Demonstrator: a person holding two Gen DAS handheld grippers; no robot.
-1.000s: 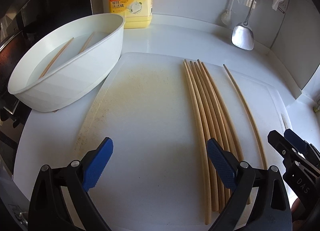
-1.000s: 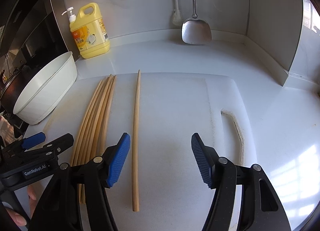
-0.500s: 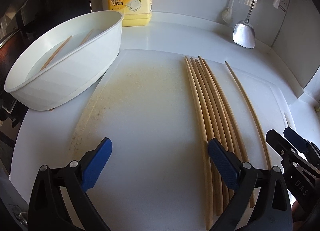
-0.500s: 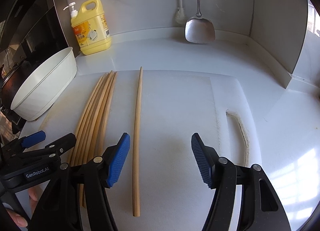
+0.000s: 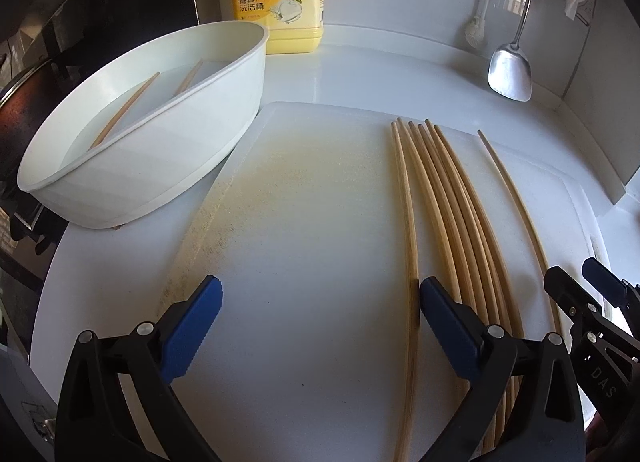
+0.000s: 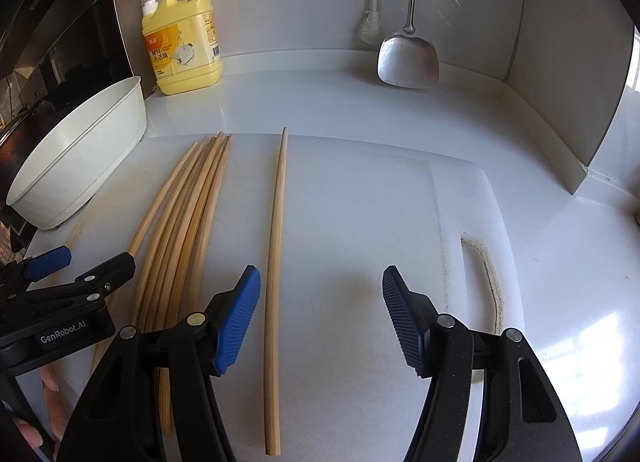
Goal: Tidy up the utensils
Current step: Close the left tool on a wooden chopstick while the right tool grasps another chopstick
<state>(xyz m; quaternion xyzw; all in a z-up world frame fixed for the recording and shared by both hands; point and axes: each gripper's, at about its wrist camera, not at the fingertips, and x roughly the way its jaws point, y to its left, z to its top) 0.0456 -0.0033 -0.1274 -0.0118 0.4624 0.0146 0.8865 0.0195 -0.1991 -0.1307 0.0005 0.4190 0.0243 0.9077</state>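
So the white tabletop (image 6: 320, 102) carries everything, and most of it is taken up by the big white cutting board (image 6: 360, 202), which I'm basically using as the sorting surface since it's flat and the sticks don't roll off it.

Far left there's the white basin (image 5: 168, 158) with water in it, edge touching the board. 2 chopsticks in the basin (image 5: 128, 108) are lying in the water, so my guess is they're waiting to get fished out and join the rest. Yellow dish soap bottle (image 6: 182, 38) sits behind it against the wall, and a metal spatula (image 6: 408, 58) hangs at the far right, both well out of the way.

On the board the bundle of chopsticks (image 6: 188, 214) is lined up side by side, tips pointing far, roughly 6 of them I think. The single chopstick (image 6: 276, 242) lies just right of them, apart, same direction.

My left gripper (image 5: 320, 326) is spread wide, low over the near board, its right finger just beside the leftmost stick of the bundle. My right gripper (image 6: 320, 318) is spread too, holding nothing, and the loner runs just beside its left pad. Looks to me like the sensible next thing is nudging that loner into the bundle or pinching it.
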